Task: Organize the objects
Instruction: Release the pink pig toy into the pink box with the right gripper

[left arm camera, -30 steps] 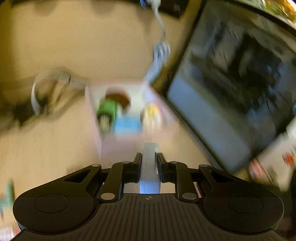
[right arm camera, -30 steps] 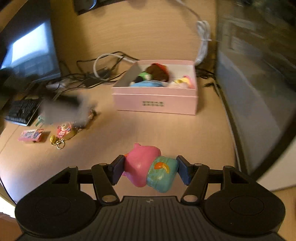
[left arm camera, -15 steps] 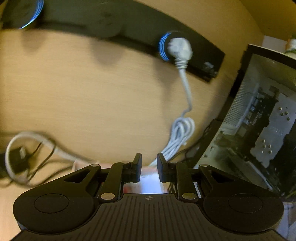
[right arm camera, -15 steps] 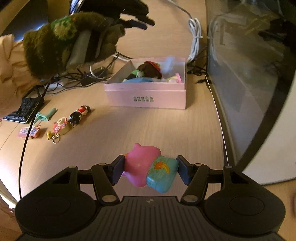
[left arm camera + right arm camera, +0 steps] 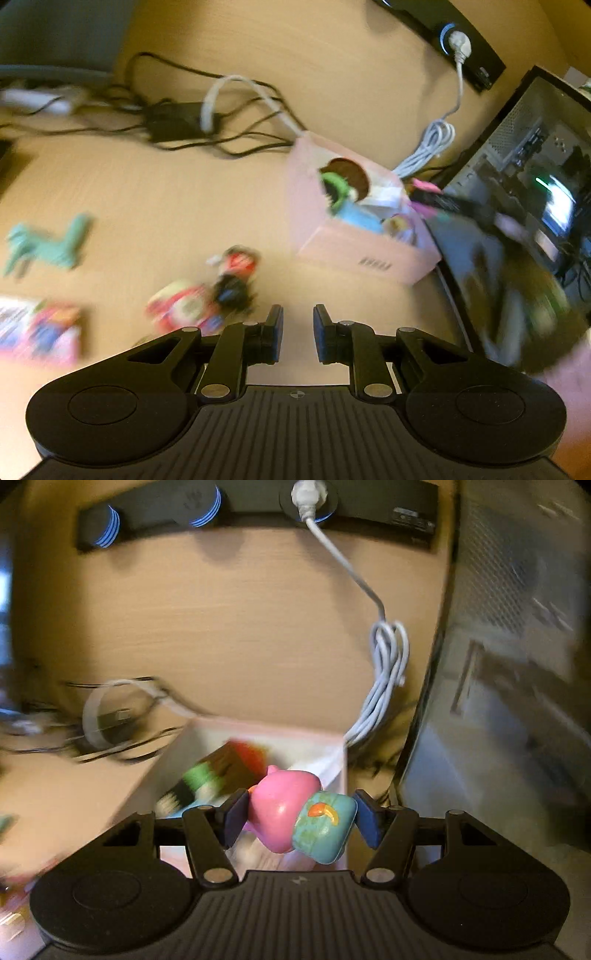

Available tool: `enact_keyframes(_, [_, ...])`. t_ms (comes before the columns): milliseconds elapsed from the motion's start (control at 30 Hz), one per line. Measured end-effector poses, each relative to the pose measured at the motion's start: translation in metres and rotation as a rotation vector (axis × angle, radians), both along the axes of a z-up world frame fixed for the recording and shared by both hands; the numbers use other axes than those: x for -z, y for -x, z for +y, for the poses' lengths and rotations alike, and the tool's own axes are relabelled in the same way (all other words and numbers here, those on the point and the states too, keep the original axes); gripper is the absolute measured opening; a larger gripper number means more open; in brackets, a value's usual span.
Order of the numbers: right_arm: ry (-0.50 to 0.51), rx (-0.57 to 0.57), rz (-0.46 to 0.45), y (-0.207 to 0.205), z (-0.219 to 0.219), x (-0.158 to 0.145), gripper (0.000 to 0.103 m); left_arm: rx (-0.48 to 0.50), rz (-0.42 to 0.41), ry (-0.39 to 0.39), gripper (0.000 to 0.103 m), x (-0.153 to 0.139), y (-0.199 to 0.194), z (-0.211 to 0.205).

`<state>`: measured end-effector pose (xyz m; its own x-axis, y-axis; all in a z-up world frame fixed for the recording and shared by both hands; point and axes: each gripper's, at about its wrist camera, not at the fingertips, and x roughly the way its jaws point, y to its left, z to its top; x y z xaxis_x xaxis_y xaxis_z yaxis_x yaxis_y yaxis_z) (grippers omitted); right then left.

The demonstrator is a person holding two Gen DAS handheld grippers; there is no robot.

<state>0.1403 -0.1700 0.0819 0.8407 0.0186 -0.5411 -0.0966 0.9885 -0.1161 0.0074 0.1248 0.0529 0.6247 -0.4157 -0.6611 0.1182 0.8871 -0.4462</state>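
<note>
Two downward-tilted wrist views, sharing the pink box (image 5: 354,254).

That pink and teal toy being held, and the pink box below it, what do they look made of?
The pink and teal toy looks like glossy moulded plastic or vinyl: smooth and rounded, with a bright highlight on the pink part. The pink box looks like matte cardboard: flat thin walls, sharp folded edges, no shine. Blur leaves both uncertain.

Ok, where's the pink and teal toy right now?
Right wrist view, centre: the toy is clamped in the right tool, above the open pink box, with the white cable behind.
</note>
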Motion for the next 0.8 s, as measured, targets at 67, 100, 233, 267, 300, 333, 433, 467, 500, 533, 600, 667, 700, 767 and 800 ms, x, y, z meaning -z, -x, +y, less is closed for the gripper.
enact_keyframes(67, [0.067, 0.013, 0.05, -0.031, 0.014, 0.01, 0.061, -0.046, -0.015, -0.025, 0.02, -0.003, 0.022, 0.02])
enact_keyframes(100, [0.1, 0.019, 0.088, -0.049, 0.022, 0.018, 0.061, -0.075, -0.024, -0.042, 0.02, -0.005, 0.031, 0.03])
enact_keyframes(233, [0.116, 0.042, 0.216, -0.094, 0.037, 0.04, 0.061, -0.2, -0.027, -0.095, 0.02, -0.007, 0.066, 0.069])
enact_keyframes(267, [0.085, 0.053, 0.239, -0.102, 0.037, 0.043, 0.06, -0.231, -0.016, -0.096, 0.02, -0.005, 0.072, 0.079])
enact_keyframes(300, [0.032, 0.058, 0.255, -0.108, 0.035, 0.045, 0.06, -0.26, 0.001, -0.096, 0.02, -0.002, 0.076, 0.085])
enact_keyframes(333, [-0.033, 0.038, 0.279, -0.112, 0.032, 0.047, 0.06, -0.284, 0.02, -0.095, 0.02, 0.001, 0.079, 0.092])
enact_keyframes(433, [-0.114, 0.046, 0.317, -0.117, 0.024, 0.051, 0.06, -0.318, 0.058, -0.091, 0.019, 0.009, 0.089, 0.108])
enact_keyframes(467, [-0.127, 0.041, 0.308, -0.114, 0.021, 0.049, 0.062, -0.316, 0.063, -0.087, 0.019, 0.009, 0.09, 0.11])
enact_keyframes(500, [-0.126, 0.036, 0.295, -0.107, 0.019, 0.045, 0.069, -0.31, 0.066, -0.083, 0.019, 0.01, 0.09, 0.113])
enact_keyframes(533, [-0.117, 0.042, 0.278, -0.1, 0.016, 0.04, 0.074, -0.305, 0.069, -0.08, 0.019, 0.011, 0.089, 0.114])
enact_keyframes(600, [-0.121, 0.044, 0.223, -0.077, 0.008, 0.027, 0.084, -0.285, 0.07, -0.079, 0.019, 0.013, 0.082, 0.109])
enact_keyframes(667, [-0.142, 0.014, 0.172, -0.051, 0.002, 0.011, 0.086, -0.247, 0.069, -0.086, 0.019, 0.015, 0.074, 0.1])
enact_keyframes(700, [-0.144, 0.002, 0.15, -0.036, 0.0, 0.006, 0.089, -0.219, 0.066, -0.098, 0.019, 0.015, 0.07, 0.093])
enact_keyframes(767, [-0.133, -0.018, 0.112, -0.008, -0.004, -0.004, 0.092, -0.15, 0.042, -0.152, 0.019, 0.011, 0.061, 0.078])
enact_keyframes(800, [-0.134, -0.025, 0.102, 0.003, -0.004, -0.007, 0.092, -0.112, 0.02, -0.188, 0.019, 0.008, 0.058, 0.07])
